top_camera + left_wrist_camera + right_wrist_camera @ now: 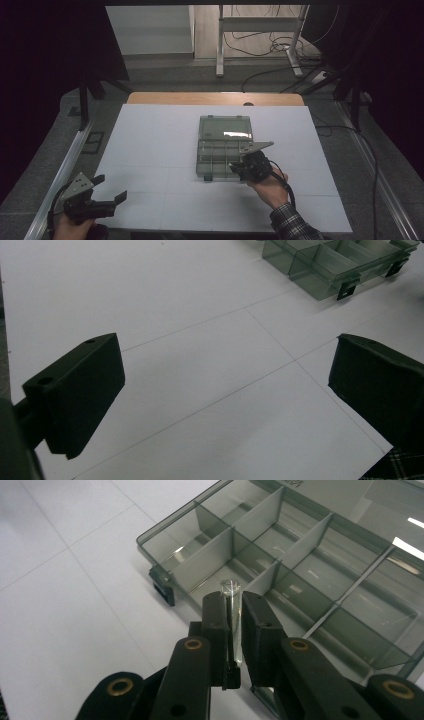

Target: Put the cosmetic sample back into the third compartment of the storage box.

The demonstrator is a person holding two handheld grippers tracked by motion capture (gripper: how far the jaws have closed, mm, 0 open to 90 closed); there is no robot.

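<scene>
We see the right gripper (234, 607) clenched on a small clear plastic tube (231, 600), held upright over the near edge of the open smoky-grey transparent compartment box (223, 145) at the middle of the white table (150, 150). The left gripper (107, 192) rests released at the near left, well apart.

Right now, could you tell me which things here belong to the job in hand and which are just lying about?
In the job: clear tube, clamped in the right gripper; open compartment box.
Lying about: left gripper, open and idle; cables and desk frame on the floor behind.
</scene>
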